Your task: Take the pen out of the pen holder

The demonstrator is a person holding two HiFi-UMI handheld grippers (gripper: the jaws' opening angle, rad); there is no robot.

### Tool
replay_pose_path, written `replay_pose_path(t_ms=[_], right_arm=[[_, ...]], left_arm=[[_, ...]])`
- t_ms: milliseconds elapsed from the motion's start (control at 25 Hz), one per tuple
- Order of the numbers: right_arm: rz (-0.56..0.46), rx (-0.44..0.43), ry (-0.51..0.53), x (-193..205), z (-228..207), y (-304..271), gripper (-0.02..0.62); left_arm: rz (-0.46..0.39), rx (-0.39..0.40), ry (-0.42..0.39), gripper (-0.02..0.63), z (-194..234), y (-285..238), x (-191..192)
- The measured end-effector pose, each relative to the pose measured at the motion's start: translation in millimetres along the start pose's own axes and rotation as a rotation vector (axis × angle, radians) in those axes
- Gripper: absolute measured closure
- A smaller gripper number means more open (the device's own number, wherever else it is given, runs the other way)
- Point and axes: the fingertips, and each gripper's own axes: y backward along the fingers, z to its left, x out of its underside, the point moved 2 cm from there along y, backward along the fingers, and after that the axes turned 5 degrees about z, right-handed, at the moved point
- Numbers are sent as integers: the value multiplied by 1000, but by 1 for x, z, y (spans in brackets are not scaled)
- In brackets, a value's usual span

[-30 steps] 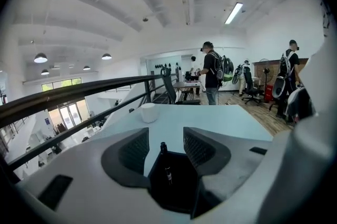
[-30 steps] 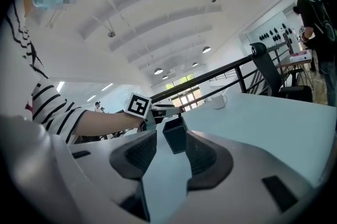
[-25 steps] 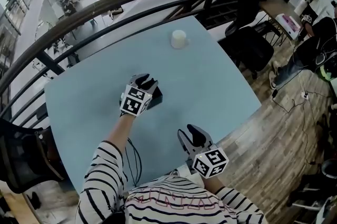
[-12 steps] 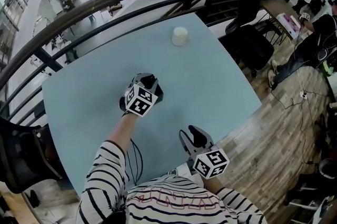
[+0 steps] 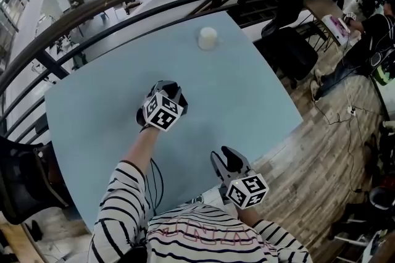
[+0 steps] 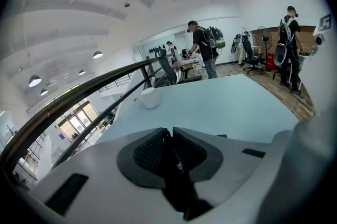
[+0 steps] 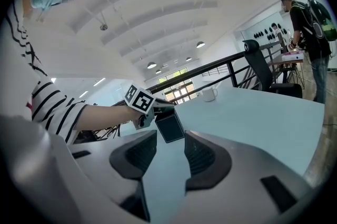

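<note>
My left gripper (image 5: 173,94) hangs over the black pen holder (image 7: 169,126) in the middle of the light blue table (image 5: 247,101). In the head view it hides the holder. In the left gripper view the jaws (image 6: 171,136) are closing, and their pads press on a thin dark thing that seems to be the pen (image 6: 179,164). The right gripper view shows the holder as a dark square box right under the left gripper (image 7: 158,107). My right gripper (image 5: 224,157) stands open and empty near the table's front edge, well apart from the holder.
A white cup (image 5: 207,37) stands at the far side of the table. A dark railing (image 5: 123,2) curves behind the table. A black office chair (image 5: 290,52) is at the right. People (image 6: 202,49) stand further off.
The left gripper's jaws have gone from wide open to nearly together. Its wrist rolled and it now covers the holder in the head view. The right gripper has stayed put.
</note>
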Motion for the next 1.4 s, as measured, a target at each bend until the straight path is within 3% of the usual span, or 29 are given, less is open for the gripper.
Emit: replay_pose_path(t_ms=[360,920,1400], right_arm=[[-18,-1,-4,1,-5,15,422],[-45,-58,5,8,21,37,423],[-60,-120,34,26,42,69,423]], left_arm=[[-13,-19,10,543,-7,7,-3],[-198,-148,111,546,-10,94,-25],[-340,-218,173,548,-62,184,-19]])
